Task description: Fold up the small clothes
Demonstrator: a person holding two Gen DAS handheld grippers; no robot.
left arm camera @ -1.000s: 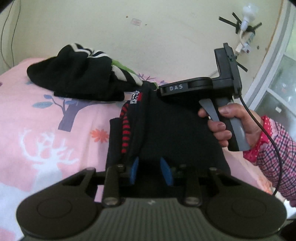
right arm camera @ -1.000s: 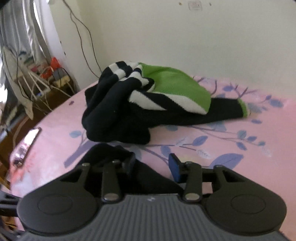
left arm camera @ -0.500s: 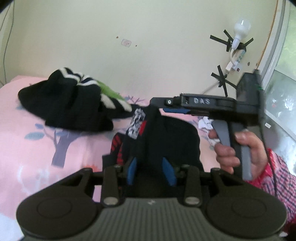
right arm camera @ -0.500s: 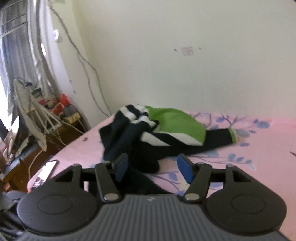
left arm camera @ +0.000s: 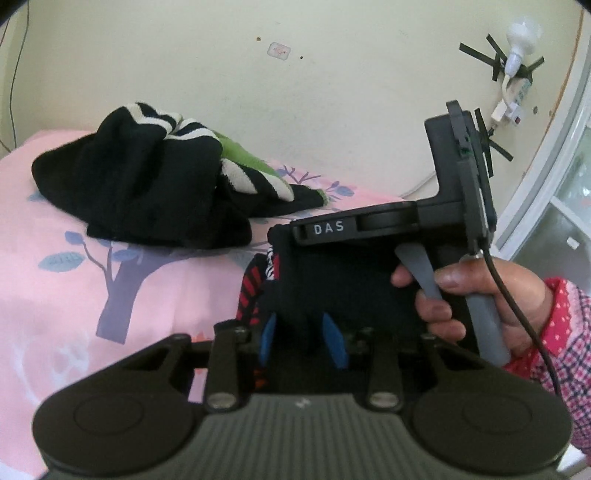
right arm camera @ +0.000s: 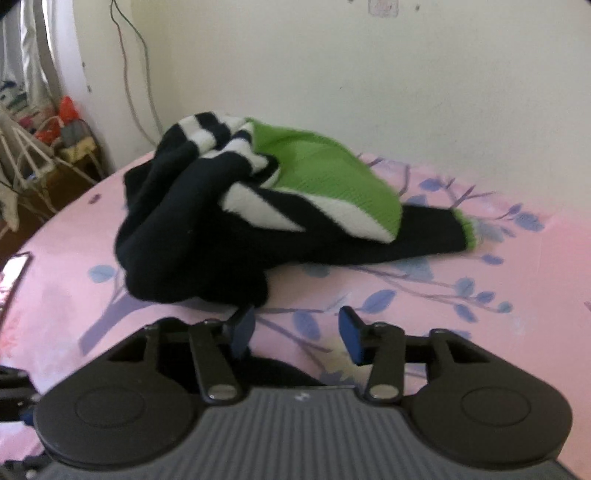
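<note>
A small black garment (left arm camera: 347,291) with red stripes along its left edge hangs up from the pink bedsheet (left arm camera: 74,295). My left gripper (left arm camera: 301,341) is shut on its lower part, the blue pads squeezing in on the cloth. A hand holds my right gripper (left arm camera: 284,236) at the garment's top corner. In the right wrist view my right gripper (right arm camera: 297,330) has its jaws apart and closing. Only pink bedsheet (right arm camera: 480,332) shows between them, and a bit of black cloth (right arm camera: 275,369) lies beneath them.
A heap of black, white and green knitwear (left arm camera: 155,192) (right arm camera: 236,218) lies near the wall. A phone (right arm camera: 13,269) rests at the bed's left edge, with a wire rack (right arm camera: 26,162) beyond it. A bulb (left arm camera: 522,33) and a window frame (left arm camera: 546,192) are at the right.
The right gripper rose, tipped upward, then came back down at the garment's top corner. Its jaws stand wider than a second ago, with no cloth between them. The left gripper kept its hold.
</note>
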